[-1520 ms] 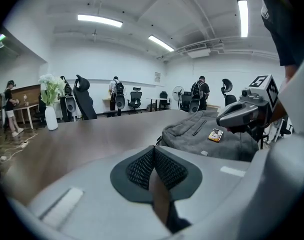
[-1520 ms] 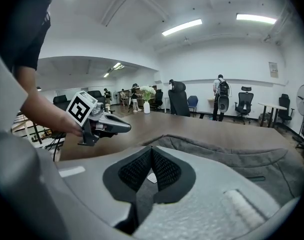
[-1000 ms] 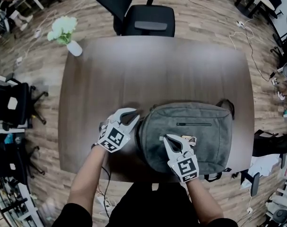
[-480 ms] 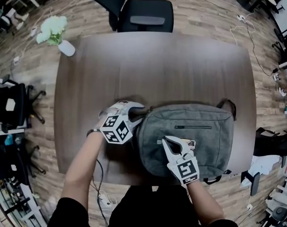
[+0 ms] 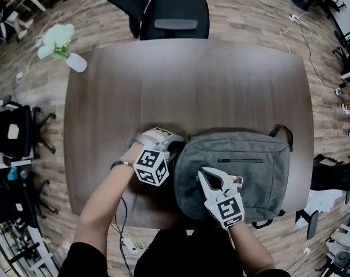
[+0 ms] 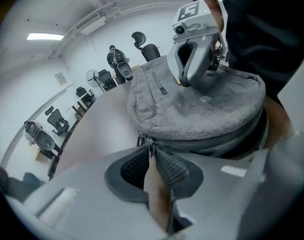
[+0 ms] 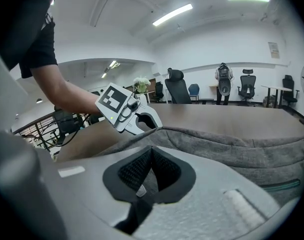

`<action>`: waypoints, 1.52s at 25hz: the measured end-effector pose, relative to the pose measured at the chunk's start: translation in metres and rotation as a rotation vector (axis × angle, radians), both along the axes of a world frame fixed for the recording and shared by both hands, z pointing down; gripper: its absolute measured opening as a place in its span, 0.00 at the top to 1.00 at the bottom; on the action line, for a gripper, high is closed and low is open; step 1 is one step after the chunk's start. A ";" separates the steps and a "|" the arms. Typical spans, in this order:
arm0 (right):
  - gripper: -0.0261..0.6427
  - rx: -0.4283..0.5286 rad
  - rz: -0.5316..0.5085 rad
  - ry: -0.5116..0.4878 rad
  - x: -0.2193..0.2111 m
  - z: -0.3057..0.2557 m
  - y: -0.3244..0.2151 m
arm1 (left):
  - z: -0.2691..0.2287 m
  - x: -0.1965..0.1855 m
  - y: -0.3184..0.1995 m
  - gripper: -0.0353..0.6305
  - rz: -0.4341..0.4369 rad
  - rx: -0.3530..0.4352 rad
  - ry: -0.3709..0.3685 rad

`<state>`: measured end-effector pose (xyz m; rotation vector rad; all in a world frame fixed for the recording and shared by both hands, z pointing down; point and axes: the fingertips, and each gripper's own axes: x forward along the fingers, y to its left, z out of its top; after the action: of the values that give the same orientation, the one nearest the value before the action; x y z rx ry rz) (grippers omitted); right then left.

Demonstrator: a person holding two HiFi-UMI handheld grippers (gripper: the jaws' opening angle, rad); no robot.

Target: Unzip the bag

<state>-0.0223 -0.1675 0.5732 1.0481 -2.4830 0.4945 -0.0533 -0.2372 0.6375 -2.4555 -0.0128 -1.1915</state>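
A grey backpack (image 5: 252,178) lies flat on the brown table (image 5: 186,91), toward its near right. My left gripper (image 5: 176,148) is at the bag's left end. In the left gripper view its jaws (image 6: 150,153) have just been closing, and a metal zipper pull (image 6: 150,145) of the main zip sits pinched between the tips. My right gripper (image 5: 201,173) rests on top of the bag (image 7: 232,144). Its jaws (image 7: 152,151) are shut, with grey fabric caught between the pads. Each gripper shows in the other's view: right gripper (image 6: 192,76), left gripper (image 7: 153,121).
A white vase with pale flowers (image 5: 75,62) stands at the table's far left corner. A black office chair (image 5: 175,22) is pushed up to the far edge. The bag's front pocket zip (image 5: 241,160) faces up. Cables lie on the wooden floor.
My left gripper has moved right and down to the bag's left end and rolled, so its marker cube now sits nearer me. The right gripper has stayed on the bag.
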 end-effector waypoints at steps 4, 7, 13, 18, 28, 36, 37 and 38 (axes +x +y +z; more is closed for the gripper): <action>0.95 -0.004 0.012 -0.002 0.006 0.001 0.002 | 0.001 0.011 -0.006 0.88 -0.005 0.019 -0.008; 0.95 -0.005 0.016 0.004 0.011 0.001 0.003 | 0.001 0.015 -0.009 0.87 0.032 0.030 -0.025; 0.95 -0.004 0.027 0.007 0.019 -0.002 0.002 | -0.001 0.021 -0.010 0.91 0.052 0.027 -0.020; 0.95 0.005 0.041 0.018 0.027 -0.001 -0.005 | -0.005 0.019 -0.009 0.91 -0.014 -0.069 0.026; 0.84 -0.009 0.077 0.186 0.046 0.013 -0.053 | -0.006 0.017 -0.010 0.91 -0.070 -0.164 0.035; 0.69 -0.005 -0.086 0.484 0.044 0.035 -0.079 | -0.006 0.016 -0.010 0.91 -0.092 -0.242 0.050; 0.69 -0.019 -0.090 0.489 0.044 0.038 -0.080 | -0.006 0.017 -0.010 0.91 -0.086 -0.247 0.049; 0.69 -0.033 -0.089 0.483 0.044 0.041 -0.081 | -0.007 0.017 -0.009 0.91 -0.075 -0.254 0.044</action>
<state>0.0219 -0.2483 0.6140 0.9107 -2.0739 0.2190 -0.0362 -0.2459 0.6307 -2.7241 -0.0630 -1.2329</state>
